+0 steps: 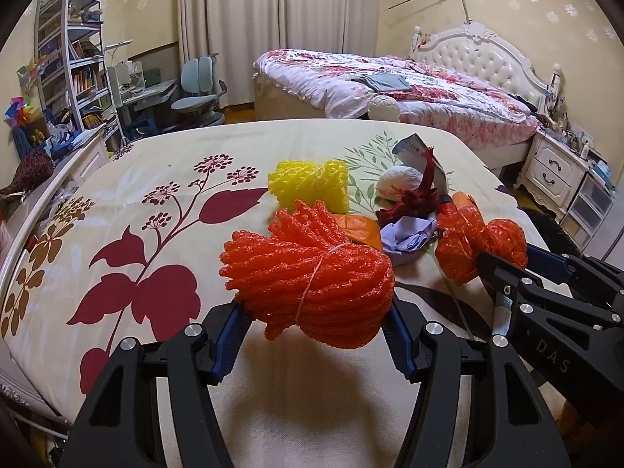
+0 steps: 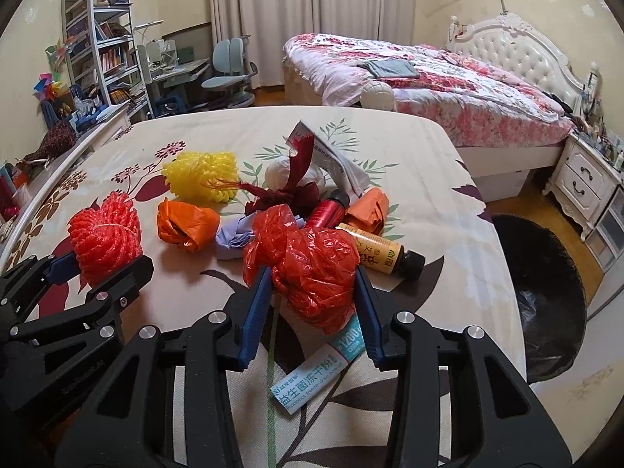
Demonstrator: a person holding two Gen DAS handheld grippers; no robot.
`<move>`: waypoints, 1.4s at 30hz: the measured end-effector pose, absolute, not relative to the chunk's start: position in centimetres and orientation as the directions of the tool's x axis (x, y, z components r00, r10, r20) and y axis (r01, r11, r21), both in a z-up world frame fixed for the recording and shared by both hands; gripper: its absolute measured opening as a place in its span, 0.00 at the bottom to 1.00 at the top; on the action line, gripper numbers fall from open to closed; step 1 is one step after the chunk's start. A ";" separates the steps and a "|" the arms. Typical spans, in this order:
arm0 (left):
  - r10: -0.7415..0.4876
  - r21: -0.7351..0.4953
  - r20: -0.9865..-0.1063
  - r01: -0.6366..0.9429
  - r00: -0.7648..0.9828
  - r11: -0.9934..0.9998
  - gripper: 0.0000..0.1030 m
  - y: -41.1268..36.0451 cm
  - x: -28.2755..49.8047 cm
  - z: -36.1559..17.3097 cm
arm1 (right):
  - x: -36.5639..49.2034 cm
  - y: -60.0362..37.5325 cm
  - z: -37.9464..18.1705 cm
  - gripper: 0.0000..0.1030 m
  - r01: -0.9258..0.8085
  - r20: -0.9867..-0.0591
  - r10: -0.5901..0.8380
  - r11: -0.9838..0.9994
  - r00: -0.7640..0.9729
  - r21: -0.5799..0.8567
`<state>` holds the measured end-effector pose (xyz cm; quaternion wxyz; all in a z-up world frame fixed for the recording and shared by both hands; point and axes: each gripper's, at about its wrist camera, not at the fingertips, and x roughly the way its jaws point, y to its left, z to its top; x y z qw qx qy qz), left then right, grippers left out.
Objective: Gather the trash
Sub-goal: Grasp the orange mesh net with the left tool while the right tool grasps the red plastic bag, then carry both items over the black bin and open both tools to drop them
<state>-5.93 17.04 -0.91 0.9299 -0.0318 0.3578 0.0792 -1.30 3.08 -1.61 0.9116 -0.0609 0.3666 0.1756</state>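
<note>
The left gripper is clamped on the red foam net bundle; the right gripper pinches the red plastic bag. The bin lies right, nearer the right gripper.

Both cameras are sitting low behind their own hand-held grippers, looking forward and downward across the cloth-covered worktop toward the far bed and curtains. The left view is looking from the left, close above the orange foam netting, and is catching the right hand-held gripper at its right edge. The right view is looking from further right, close over the red plastic bag, with the left hand-held gripper showing at its left edge. Both are sharing the trash pile, yellow netting, bookshelf and desk chair.
</note>
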 end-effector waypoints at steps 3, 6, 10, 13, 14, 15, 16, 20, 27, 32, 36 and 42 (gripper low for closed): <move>0.118 -0.002 -0.663 -0.159 0.739 0.987 0.59 16.5 -5.8 -0.5 | -1.4 2.0 -0.9 0.40 -0.339 -0.676 0.260 0.941 0.690 0.016; 0.108 -0.001 -0.653 -0.143 0.750 0.990 0.59 15.6 -5.7 -0.1 | -1.4 0.6 -0.4 0.40 -0.308 -0.666 0.242 0.951 0.705 0.020; 0.085 -0.003 -0.645 -0.114 0.759 0.993 0.59 14.2 -5.3 0.4 | -1.2 -1.6 0.1 0.40 -0.256 -0.653 0.207 0.966 0.729 0.020; 0.064 -0.002 -0.637 -0.084 0.768 0.996 0.59 12.8 -4.8 0.7 | -0.8 -3.9 0.3 0.40 -0.201 -0.643 0.166 0.979 0.747 0.020; 0.055 -0.003 -0.635 -0.073 0.771 0.997 0.59 12.2 -4.6 0.8 | -0.6 -4.6 0.4 0.40 -0.184 -0.641 0.154 0.983 0.752 0.020; 0.044 -0.005 -0.632 -0.061 0.773 0.998 0.59 11.6 -4.3 0.9 | -0.4 -5.5 0.4 0.40 -0.161 -0.639 0.136 0.987 0.757 0.020; 0.033 -0.007 -0.630 -0.048 0.776 0.999 0.59 11.1 -4.1 1.0 | -0.2 -6.2 0.4 0.40 -0.142 -0.638 0.122 0.990 0.760 0.021; -0.013 -0.012 -0.616 0.007 0.788 1.000 0.59 8.5 -2.8 1.4 | 0.6 -9.8 0.2 0.40 -0.055 -0.636 0.058 0.998 0.770 0.025; -0.092 -0.001 -0.608 0.116 0.789 0.993 0.59 2.9 0.4 1.2 | 2.7 -15.0 -0.9 0.40 0.072 -0.639 -0.055 0.997 0.767 0.001; -0.132 0.008 -0.617 0.174 0.776 0.985 0.59 -0.9 3.2 0.4 | 4.7 -18.1 -2.2 0.40 0.134 -0.649 -0.092 0.991 0.756 0.016; -0.147 0.015 -0.630 0.201 0.763 0.979 0.59 -3.4 5.4 -0.6 | 6.1 -20.1 -3.3 0.40 0.170 -0.662 -0.107 0.985 0.742 0.031; -0.147 0.034 -0.658 0.224 0.739 0.974 0.60 -6.5 8.2 -2.2 | 7.9 -21.9 -4.7 0.40 0.199 -0.683 -0.110 0.979 0.722 0.052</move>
